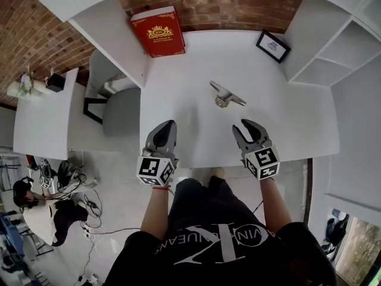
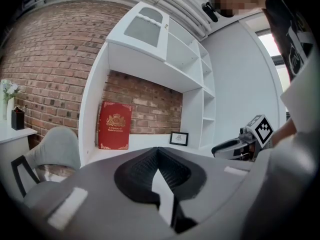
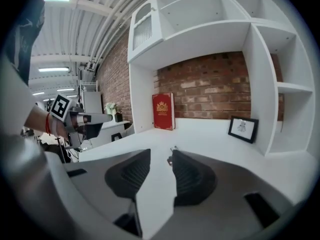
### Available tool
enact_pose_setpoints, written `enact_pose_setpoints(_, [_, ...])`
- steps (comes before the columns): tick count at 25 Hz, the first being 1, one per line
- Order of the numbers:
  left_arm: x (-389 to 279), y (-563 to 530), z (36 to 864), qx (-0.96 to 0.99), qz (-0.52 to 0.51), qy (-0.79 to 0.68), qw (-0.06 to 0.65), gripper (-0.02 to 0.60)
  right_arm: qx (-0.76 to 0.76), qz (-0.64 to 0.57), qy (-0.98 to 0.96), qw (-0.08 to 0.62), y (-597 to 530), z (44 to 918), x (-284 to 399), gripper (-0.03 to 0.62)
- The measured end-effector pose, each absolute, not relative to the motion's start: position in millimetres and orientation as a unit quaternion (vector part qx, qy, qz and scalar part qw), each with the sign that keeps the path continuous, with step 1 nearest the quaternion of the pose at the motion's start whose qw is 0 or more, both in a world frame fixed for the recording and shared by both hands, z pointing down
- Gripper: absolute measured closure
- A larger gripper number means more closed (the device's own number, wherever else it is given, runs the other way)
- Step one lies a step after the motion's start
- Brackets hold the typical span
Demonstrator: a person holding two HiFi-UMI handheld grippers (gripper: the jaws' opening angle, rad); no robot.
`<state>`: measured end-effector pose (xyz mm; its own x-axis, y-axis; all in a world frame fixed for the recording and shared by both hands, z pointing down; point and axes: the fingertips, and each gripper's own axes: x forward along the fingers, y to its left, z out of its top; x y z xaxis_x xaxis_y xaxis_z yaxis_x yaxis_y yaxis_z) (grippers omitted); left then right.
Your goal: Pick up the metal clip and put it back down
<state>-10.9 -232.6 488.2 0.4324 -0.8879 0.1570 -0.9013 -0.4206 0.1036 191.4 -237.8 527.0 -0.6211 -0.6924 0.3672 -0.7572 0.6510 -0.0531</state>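
The metal clip [image 1: 228, 94] lies mid-counter [image 1: 190, 58], a red book [image 1: 158, 31] and framed picture [image 1: 273, 46] well behind. Right tongs [image 1: 249, 126] gape empty short of it; left tongs [image 1: 168, 126] closed on nothing.

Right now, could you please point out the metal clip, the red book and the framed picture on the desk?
metal clip [image 1: 227, 94]: head view, middle of its long handle.
red book [image 1: 158, 32]: head view, centre of its front cover.
framed picture [image 1: 273, 46]: head view, centre of the white picture inside the frame.
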Motion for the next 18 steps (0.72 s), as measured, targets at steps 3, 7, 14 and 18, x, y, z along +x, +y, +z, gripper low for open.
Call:
enact_pose_setpoints(3, [-9.2,-235.9,494.7,0.840,0.044,-0.532,0.093,0.574,0.397,0.088,-0.895,0.182,-251.5,534.8,185.4,0.491])
enact_pose_setpoints(7, [-6.2,-243.4,502.3,0.843,0.048,-0.525,0.105,0.574,0.389,0.059,-0.893,0.221,-267.0,542.9,174.0,0.491])
enact_pose_setpoints(14, [-0.8,-262.4,518.2,0.853,0.053,-0.505,0.117,0.574,0.385,0.032,-0.879,0.281,-293.7,568.3,159.5,0.491])
enact_pose_setpoints(18, [0.6,-271.2,530.3,0.859,0.062,-0.493,0.121,0.574,0.385,0.018,-0.868,0.312,-308.6,578.2,152.1,0.491])
